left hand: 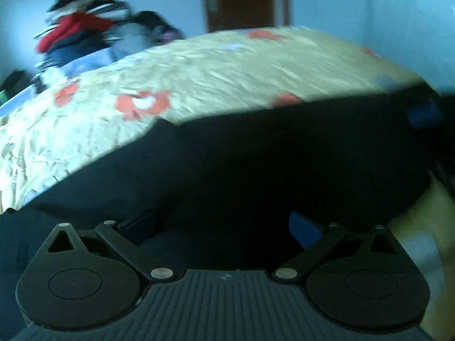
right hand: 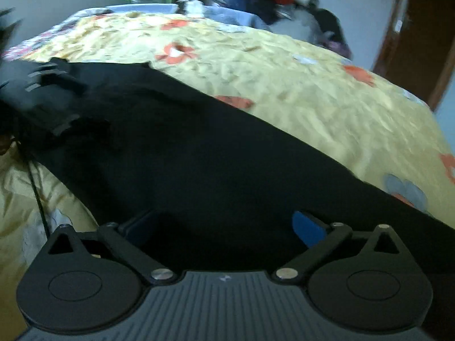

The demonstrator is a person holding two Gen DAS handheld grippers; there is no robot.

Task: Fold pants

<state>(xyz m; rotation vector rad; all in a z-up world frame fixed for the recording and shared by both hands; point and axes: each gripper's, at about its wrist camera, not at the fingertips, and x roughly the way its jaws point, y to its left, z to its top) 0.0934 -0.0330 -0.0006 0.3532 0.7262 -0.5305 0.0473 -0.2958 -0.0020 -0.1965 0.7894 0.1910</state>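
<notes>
Left gripper (left hand: 224, 224), jaws spread wide w/ nothing pinched between them, hangs low over the black pants (left hand: 256, 164); only dark cloth shows under the blue pads. Right gripper (right hand: 224, 227) likewise stands fully apart, empty, angled down at the same garment.

The pants (right hand: 199, 156) lie flat across the near side of a bed (left hand: 213, 68), running as one long dark band over a yellow floral cover, from lower right up toward the far left in the right wrist view. There the left gripper's body (right hand: 42, 93) sits over that end (which end is waist and which is hem, can't tell: blurred). In the left wrist view the other tool's blue pad (left hand: 423, 115) shows at the far right edge, near the cloth's other end.

Beyond: a pile of clothes (left hand: 82, 28) at the far side of the bed, a brown door (left hand: 241, 0) behind.

Handling, as a judgement: light, limp fabric, no stiffness, prob. matte and not slippery; it will sag and drag on the crinkled cover if lifted from one point. Best hold looks like an edge or corner at each end, pads pinching all layers together, one tool per end, so the fold carries over evenly.
</notes>
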